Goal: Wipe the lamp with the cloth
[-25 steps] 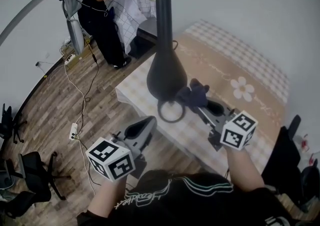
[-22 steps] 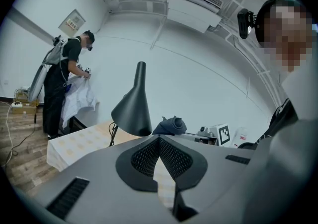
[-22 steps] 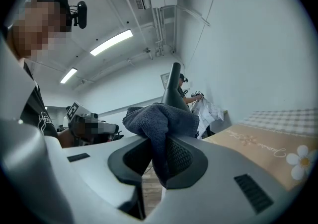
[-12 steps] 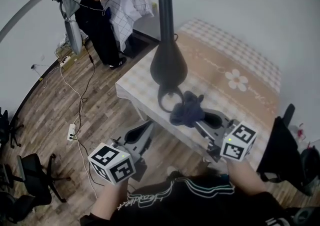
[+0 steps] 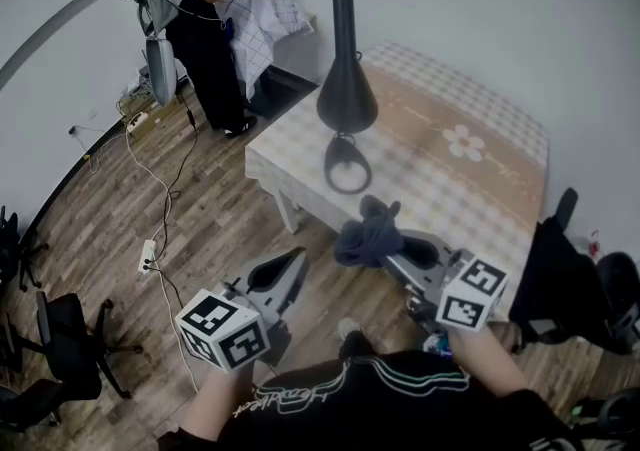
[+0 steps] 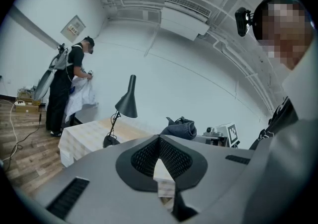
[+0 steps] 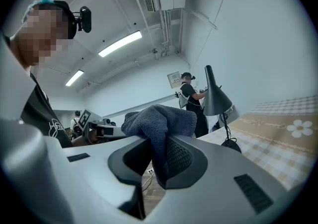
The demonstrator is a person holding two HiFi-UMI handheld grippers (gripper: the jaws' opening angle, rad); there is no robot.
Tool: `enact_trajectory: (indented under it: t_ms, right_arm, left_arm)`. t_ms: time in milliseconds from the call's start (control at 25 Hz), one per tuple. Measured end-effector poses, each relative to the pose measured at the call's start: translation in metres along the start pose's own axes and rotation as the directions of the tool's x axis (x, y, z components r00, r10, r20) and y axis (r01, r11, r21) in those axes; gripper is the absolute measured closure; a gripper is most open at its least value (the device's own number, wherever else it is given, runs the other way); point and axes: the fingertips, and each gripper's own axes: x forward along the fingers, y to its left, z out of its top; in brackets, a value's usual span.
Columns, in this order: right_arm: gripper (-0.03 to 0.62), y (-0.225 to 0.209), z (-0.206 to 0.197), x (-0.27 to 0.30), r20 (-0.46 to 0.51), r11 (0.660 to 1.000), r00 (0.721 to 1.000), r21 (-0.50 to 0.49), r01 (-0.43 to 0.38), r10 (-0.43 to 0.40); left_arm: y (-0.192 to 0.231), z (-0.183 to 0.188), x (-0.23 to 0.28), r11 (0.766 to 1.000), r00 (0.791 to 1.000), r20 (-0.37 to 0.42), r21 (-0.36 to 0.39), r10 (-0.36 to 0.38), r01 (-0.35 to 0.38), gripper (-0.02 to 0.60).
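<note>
A black desk lamp (image 5: 346, 81) stands on the table, its round base (image 5: 347, 166) near the table's left edge; it also shows in the left gripper view as the lamp (image 6: 127, 104) and in the right gripper view as the lamp (image 7: 215, 97). My right gripper (image 5: 378, 245) is shut on a dark grey-blue cloth (image 5: 366, 235), held in the air in front of the table and clear of the lamp. The cloth (image 7: 158, 122) bulges above the right gripper (image 7: 159, 144). My left gripper (image 5: 287, 275) hangs lower left over the floor, shut and empty, as the left gripper (image 6: 159, 141) confirms.
The table (image 5: 492, 175) wears a checked beige cover with a flower print. A person in black (image 5: 199, 25) handles white fabric at the back left. Cables and a power strip (image 5: 148, 258) lie on the wooden floor; office chairs (image 5: 60, 339) stand at the left.
The right gripper and its cloth have drawn back from the lamp's base and off the table's front edge. The lamp now appears farther away. The left gripper has stayed low and shut.
</note>
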Motion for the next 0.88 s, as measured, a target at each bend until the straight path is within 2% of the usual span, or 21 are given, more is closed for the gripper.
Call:
enact_trajectory:
  t_ms: [160, 400, 720, 880]
  right_arm:
    - [0.537, 0.039, -0.01, -0.014, 0.022, 1.0, 1.0, -0.007, 0.005, -0.005]
    - [0.537, 0.083, -0.017, -0.037, 0.037, 0.999, 0.999, -0.04, 0.008, -0.006]
    - [0.537, 0.112, -0.024, -0.05, 0.019, 0.995, 1.0, -0.098, 0.013, -0.012]
    - [0.537, 0.122, -0.023, -0.057, 0.019, 0.996, 1.0, -0.093, 0.013, -0.011]
  left_arm:
    - [-0.022, -0.016, -0.033, 1.0, 1.0, 0.008, -0.004, -0.012, 0.012, 0.581]
    - [-0.054, -0.023, -0.066, 0.999, 0.999, 0.019, 0.03, -0.038, 0.037, 0.581]
    - [-0.076, -0.028, -0.084, 0.997, 0.998, 0.027, 0.058, -0.057, 0.056, 0.581]
    - [-0.085, -0.029, -0.09, 0.997, 0.998, 0.018, 0.05, -0.058, 0.057, 0.581]
